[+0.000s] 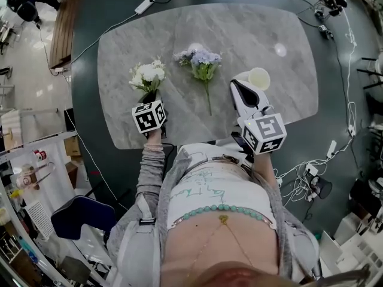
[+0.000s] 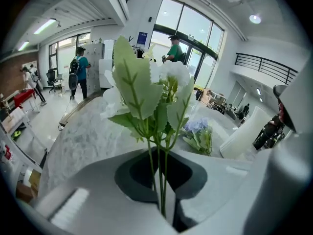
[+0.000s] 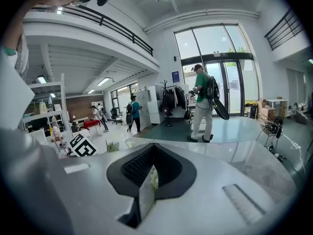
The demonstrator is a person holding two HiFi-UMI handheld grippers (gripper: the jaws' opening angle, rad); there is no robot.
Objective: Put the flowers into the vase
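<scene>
A bunch of white flowers [image 1: 148, 75] hangs over the left part of the marble table [image 1: 257, 34]. My left gripper [image 1: 151, 95] is shut on its green stems [image 2: 160, 180], and the blooms and leaves [image 2: 146, 89] stand up in front of the left gripper view. A blue and purple bunch [image 1: 203, 61] lies flat mid-table, stem toward me; it shows again in the left gripper view [image 2: 198, 131]. The cream vase [image 1: 259, 78] stands at the right. My right gripper [image 1: 237, 85] sits just left of it, shut [image 3: 146, 190], with nothing between its jaws.
A small round disc [image 1: 280, 49] lies on the table's far right. Cables and a power strip [image 1: 143, 5] run over the dark floor around the table. Shelves and boxes [image 1: 30, 166] stand at the left. People walk in the hall beyond [image 3: 203, 102].
</scene>
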